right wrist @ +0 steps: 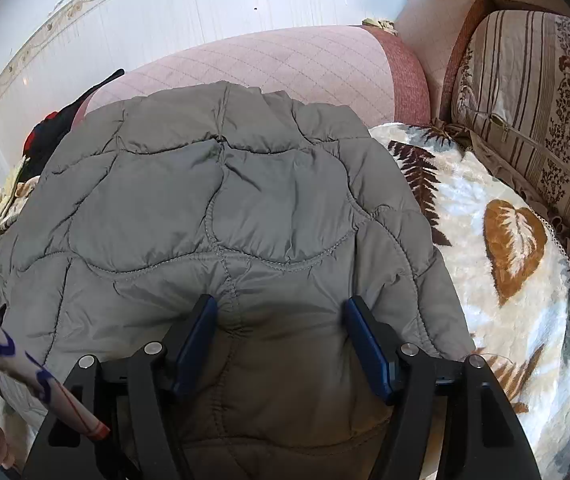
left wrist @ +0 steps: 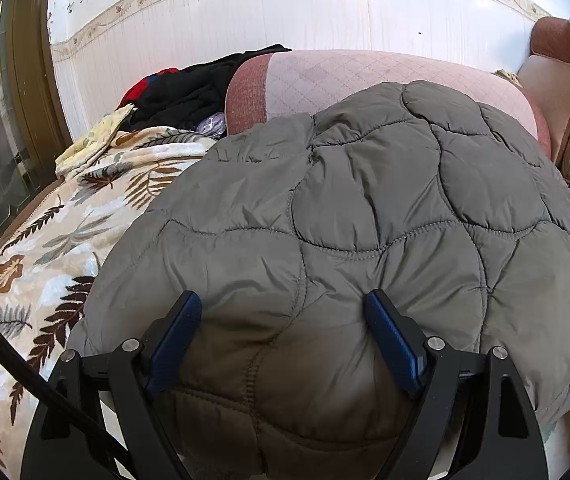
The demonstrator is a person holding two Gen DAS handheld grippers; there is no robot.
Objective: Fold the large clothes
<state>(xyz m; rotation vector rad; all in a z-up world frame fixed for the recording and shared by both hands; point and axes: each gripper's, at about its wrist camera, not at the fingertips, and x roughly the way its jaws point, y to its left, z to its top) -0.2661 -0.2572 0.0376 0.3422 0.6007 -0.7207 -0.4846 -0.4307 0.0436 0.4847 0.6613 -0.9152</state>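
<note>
1. The puffy grey quilted jacket (left wrist: 365,208) lies spread on the fuzzy cream blanket with brown leaf prints (left wrist: 45,248), which covers a sofa seat. Its far edge leans up against the long pink sofa cushion (left wrist: 365,76).
2. Both grippers sit at the near edge of the jacket and point down and forward over it. The jacket stretches away from them, towards the cushion.
3. The left gripper (left wrist: 285,320) has its blue pads wide apart, with jacket cloth puffing up between them. I think the pads are not squeezing it, but the view is too close to be sure.
4. The right gripper (right wrist: 281,320) is also spread wide over the cloth, and it does not seem to pinch anything.
5. Neither hand looks nearer; each one minds its own side.
6. There is bare blanket on the jacket's right (right wrist: 505,240) and more on its left. A pile of black and red clothes (left wrist: 181,88) sits at the far left, well apart.
</note>
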